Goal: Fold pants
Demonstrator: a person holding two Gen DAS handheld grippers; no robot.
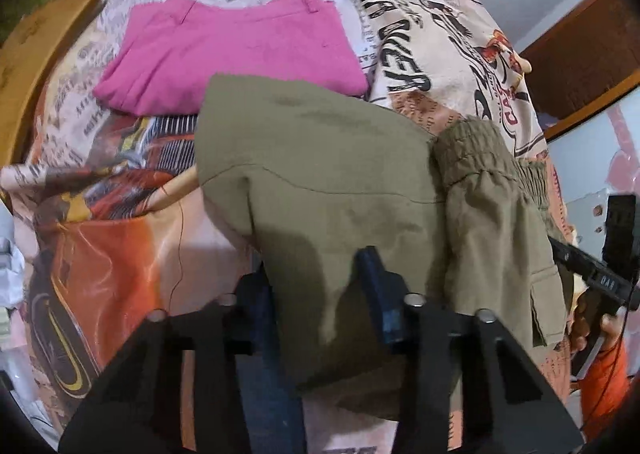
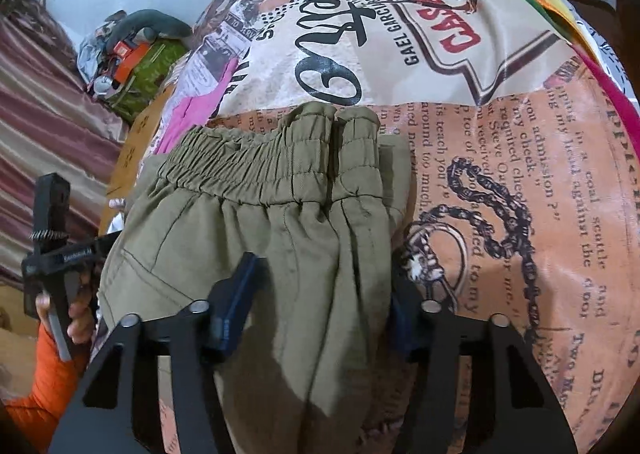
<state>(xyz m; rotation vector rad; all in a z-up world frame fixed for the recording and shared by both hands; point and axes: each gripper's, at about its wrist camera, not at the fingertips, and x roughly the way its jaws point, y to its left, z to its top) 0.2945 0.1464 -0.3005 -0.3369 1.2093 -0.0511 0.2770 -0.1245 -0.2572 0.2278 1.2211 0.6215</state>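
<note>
Olive green pants [image 1: 320, 174] lie folded on a printed bedspread [image 1: 432, 22], elastic waistband [image 2: 264, 150] at the far end in the right wrist view. My left gripper [image 1: 316, 286] stands with its blue fingers [image 1: 376, 282] wide on either side of the olive fabric's near edge. My right gripper [image 2: 320, 294] likewise straddles the pants [image 2: 256, 246] below the waistband, its fingers [image 2: 236, 294] spread apart. Neither pinches the cloth. The right gripper's body shows in the left wrist view [image 1: 596, 274]; the left one shows in the right wrist view [image 2: 52, 246].
Folded pink pants [image 1: 228, 54] lie beyond the olive pair. A wooden bed frame [image 1: 36, 66] curves on the left. A pile of clutter [image 2: 132, 50] and a striped curtain [image 2: 36, 126] are at the left of the right wrist view.
</note>
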